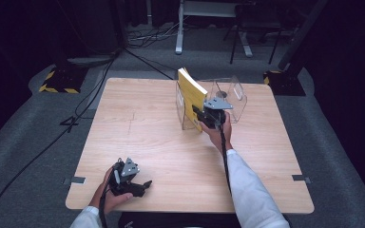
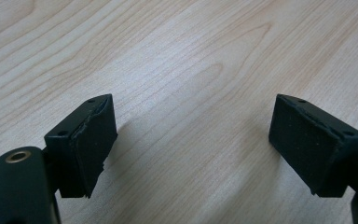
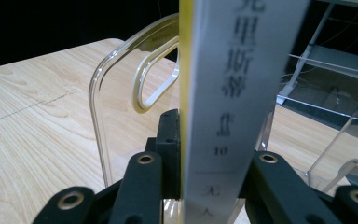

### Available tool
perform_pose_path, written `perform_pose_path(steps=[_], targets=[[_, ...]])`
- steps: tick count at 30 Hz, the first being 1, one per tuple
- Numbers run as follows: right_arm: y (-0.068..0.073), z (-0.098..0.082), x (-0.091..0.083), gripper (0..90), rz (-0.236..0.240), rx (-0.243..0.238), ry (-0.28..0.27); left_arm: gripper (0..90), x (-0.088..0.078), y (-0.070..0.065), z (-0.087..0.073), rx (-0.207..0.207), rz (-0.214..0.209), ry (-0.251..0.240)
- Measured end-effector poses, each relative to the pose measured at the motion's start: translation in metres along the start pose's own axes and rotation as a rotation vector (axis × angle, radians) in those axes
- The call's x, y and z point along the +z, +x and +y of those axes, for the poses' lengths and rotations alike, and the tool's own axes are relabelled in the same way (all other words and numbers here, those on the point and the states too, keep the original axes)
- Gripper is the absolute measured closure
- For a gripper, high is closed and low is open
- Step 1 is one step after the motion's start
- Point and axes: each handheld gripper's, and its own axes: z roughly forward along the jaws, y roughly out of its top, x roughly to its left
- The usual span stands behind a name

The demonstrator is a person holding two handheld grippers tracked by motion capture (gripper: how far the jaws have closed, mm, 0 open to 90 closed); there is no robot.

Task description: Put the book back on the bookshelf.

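Closest to me, on the near left part of the wooden table (image 1: 138,142), my left gripper (image 1: 145,184) rests low over the board, with the hand around its body. In the left gripper view its two black pads (image 2: 93,140) stand far apart and only bare wood grain is between them, so this gripper is released and carries nothing. Farther away, past the middle of the table, my right arm in a white sleeve (image 1: 252,190) reaches forward to the right gripper (image 1: 200,118). This one is clenched on the yellow book (image 1: 191,90). In the right gripper view the grey spine (image 3: 233,93) of the book, with printed characters, rises straight between the two jaws, and the jaws sit against both of its sides. The book stands on its edge, a little tilted, inside the clear plastic holder (image 1: 235,95), in the left compartment just beside the left divider wall (image 3: 102,116). The holder is on the far right part of the table. Behind the table I see dark floor, some cables (image 1: 147,35) and the legs of a stand (image 1: 179,28).
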Motion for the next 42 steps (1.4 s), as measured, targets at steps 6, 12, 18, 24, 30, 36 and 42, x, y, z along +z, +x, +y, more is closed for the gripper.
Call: perform_pose_path(steps=[6, 12, 18, 24, 30, 36, 42], targets=[[0.002, -0.002, -0.005, 67.8, 0.019, 0.000, 0.007, 15.5, 0.000, 0.001, 0.000, 0.008, -0.001, 0.001], [-0.001, 0.000, -0.021, 62.9, 0.029, 0.002, -0.008, 15.4, 0.000, 0.001, 0.000, 0.007, -0.002, 0.002], [-0.004, 0.003, -0.031, 55.2, 0.032, -0.024, 0.017, 15.4, 0.001, 0.002, 0.001, 0.009, -0.004, 0.000], [-0.010, 0.000, -0.045, 51.3, 0.055, -0.031, 0.035, 15.4, 0.001, 0.002, 0.001, 0.010, -0.005, 0.002], [-0.014, -0.001, -0.063, 47.5, 0.105, -0.068, 0.070, 15.2, 0.001, 0.002, 0.001, -0.001, -0.012, 0.004], [-0.015, 0.002, -0.080, 45.9, 0.137, -0.130, 0.101, 15.1, 0.001, 0.002, 0.001, 0.001, -0.014, 0.005], [-0.015, 0.004, -0.091, 44.3, 0.156, -0.158, 0.124, 15.1, 0.001, 0.002, 0.001, 0.001, -0.014, 0.005]])
